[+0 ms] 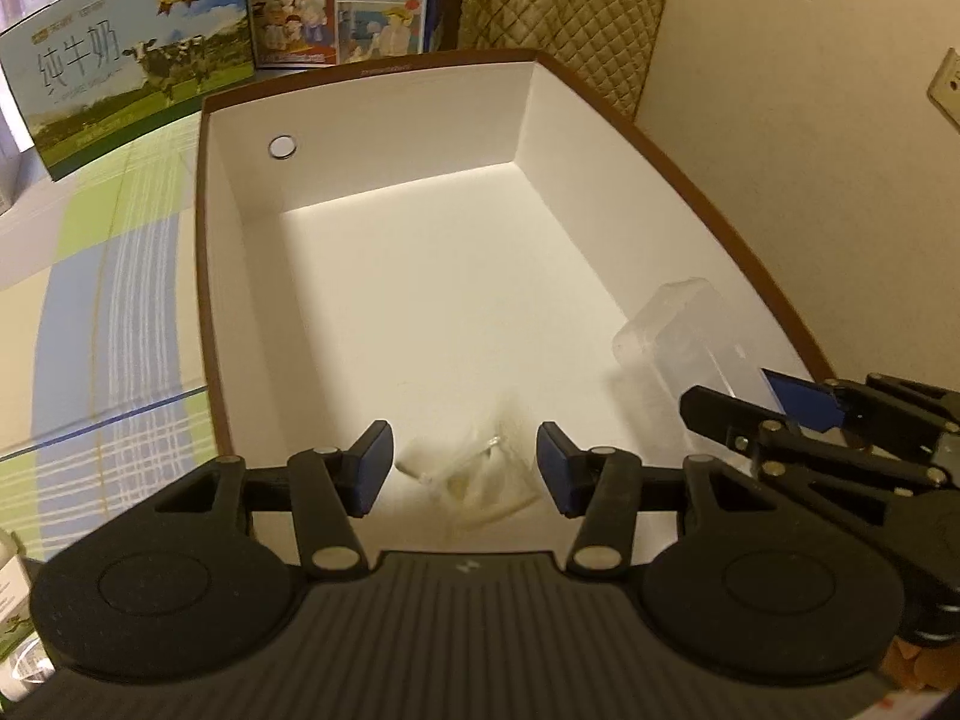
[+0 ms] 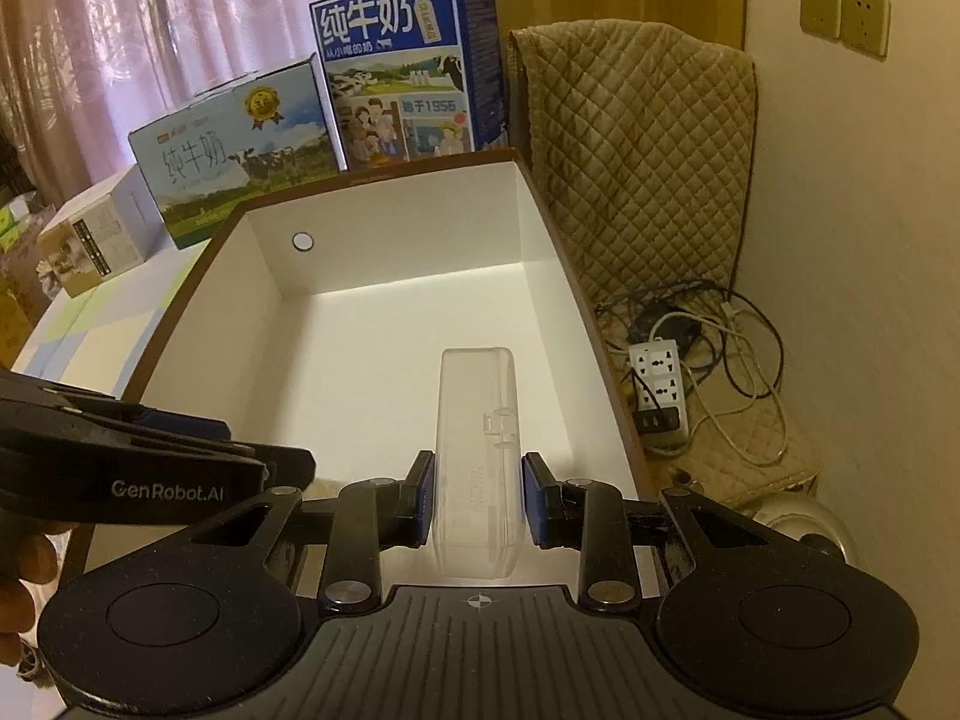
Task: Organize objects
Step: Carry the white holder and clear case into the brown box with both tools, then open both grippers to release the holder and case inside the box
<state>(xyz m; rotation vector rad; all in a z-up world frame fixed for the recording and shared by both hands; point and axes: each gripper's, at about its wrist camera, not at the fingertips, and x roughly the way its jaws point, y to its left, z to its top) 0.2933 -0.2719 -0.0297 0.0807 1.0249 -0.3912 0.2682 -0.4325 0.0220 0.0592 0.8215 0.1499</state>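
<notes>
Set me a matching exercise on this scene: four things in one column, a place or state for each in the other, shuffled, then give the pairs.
Things:
1. clear plastic case
2. small clear bag
3. power strip
4. blue milk carton

Places or states:
A. on the floor to the right of the white box, among cables
B. standing upright behind the box
C. between the jaws of the right gripper, over the box's inside
D. crumpled, between the jaws of the left gripper, low in the box

Pairs: 1-C, 2-D, 3-A, 4-B
</notes>
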